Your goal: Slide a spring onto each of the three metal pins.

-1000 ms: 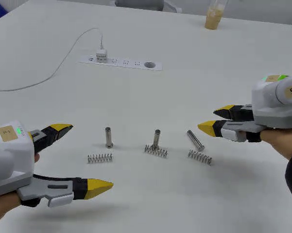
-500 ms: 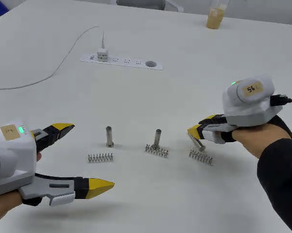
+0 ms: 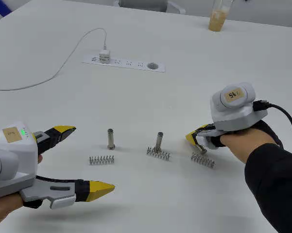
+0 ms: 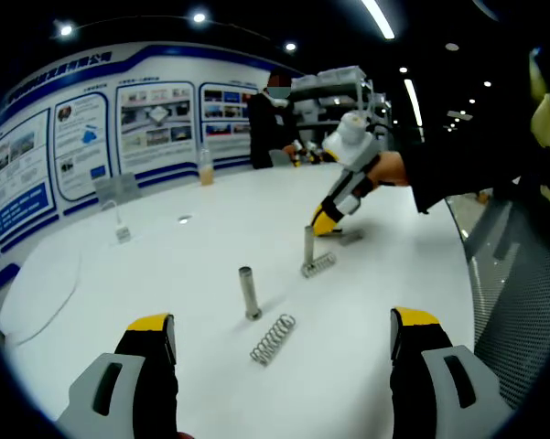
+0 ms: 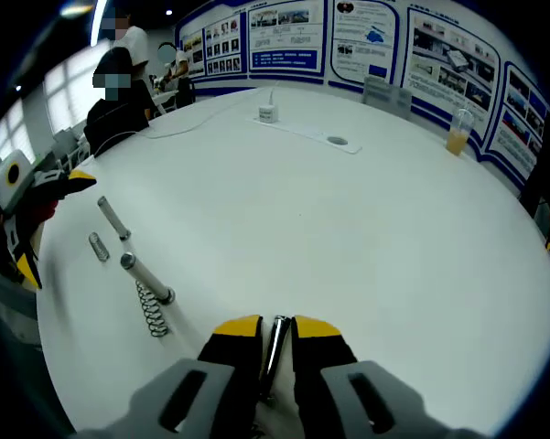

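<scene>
Head view: your right gripper [image 3: 195, 139] pinches right pin [image 5: 275, 352] low over table. Right spring [image 3: 203, 160] lies just beside jaws, on your near side, long axis left-right. Your left gripper [image 3: 90, 158] spread wide, empty, well apart from it, beside left spring [image 3: 101, 159].

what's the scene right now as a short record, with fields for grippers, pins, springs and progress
left gripper: open, held above the table, holding nothing
right gripper: shut on the right pin
left pin: upright, bare
middle pin: upright, bare
springs: left spring, middle spring and right spring lie flat, one in front of each pin
progress: no spring on any pin yet
far side: power strip, cup
</scene>
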Action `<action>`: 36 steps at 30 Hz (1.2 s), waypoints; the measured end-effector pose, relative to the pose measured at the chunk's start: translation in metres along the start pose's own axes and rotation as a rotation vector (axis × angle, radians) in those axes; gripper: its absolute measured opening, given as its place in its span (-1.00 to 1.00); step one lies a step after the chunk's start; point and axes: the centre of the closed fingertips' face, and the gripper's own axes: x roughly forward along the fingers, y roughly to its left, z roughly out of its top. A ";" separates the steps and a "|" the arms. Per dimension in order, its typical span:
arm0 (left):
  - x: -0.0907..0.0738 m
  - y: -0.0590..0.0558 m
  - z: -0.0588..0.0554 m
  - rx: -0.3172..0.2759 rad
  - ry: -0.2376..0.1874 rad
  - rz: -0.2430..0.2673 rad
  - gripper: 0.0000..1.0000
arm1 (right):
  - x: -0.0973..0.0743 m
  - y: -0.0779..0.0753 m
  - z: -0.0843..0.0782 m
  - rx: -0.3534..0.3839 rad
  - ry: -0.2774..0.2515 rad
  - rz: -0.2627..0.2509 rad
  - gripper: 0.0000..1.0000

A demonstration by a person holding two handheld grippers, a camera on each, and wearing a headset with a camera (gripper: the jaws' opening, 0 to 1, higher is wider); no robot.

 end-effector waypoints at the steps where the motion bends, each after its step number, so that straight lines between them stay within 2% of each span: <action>1: 0.000 0.000 0.000 -0.001 0.001 0.000 0.98 | 0.000 0.000 0.000 0.008 0.001 0.001 -0.73; 8: -0.001 0.001 -0.002 -0.008 0.002 0.004 0.97 | 0.003 -0.002 -0.004 0.037 0.018 0.001 -0.78; 22: 0.000 0.001 -0.003 -0.008 0.002 0.005 0.97 | 0.001 0.000 -0.004 0.020 0.046 -0.008 -0.82; 27: -0.001 0.001 -0.002 -0.007 0.002 0.007 0.96 | 0.000 -0.001 -0.004 0.026 0.026 -0.007 -0.82; 28: -0.002 0.002 -0.001 -0.007 -0.001 0.008 0.96 | -0.003 0.000 0.001 0.047 -0.001 0.001 -0.82; 36: -0.003 0.002 0.000 -0.006 -0.004 0.015 0.96 | -0.025 0.000 0.013 0.060 -0.060 0.005 -0.82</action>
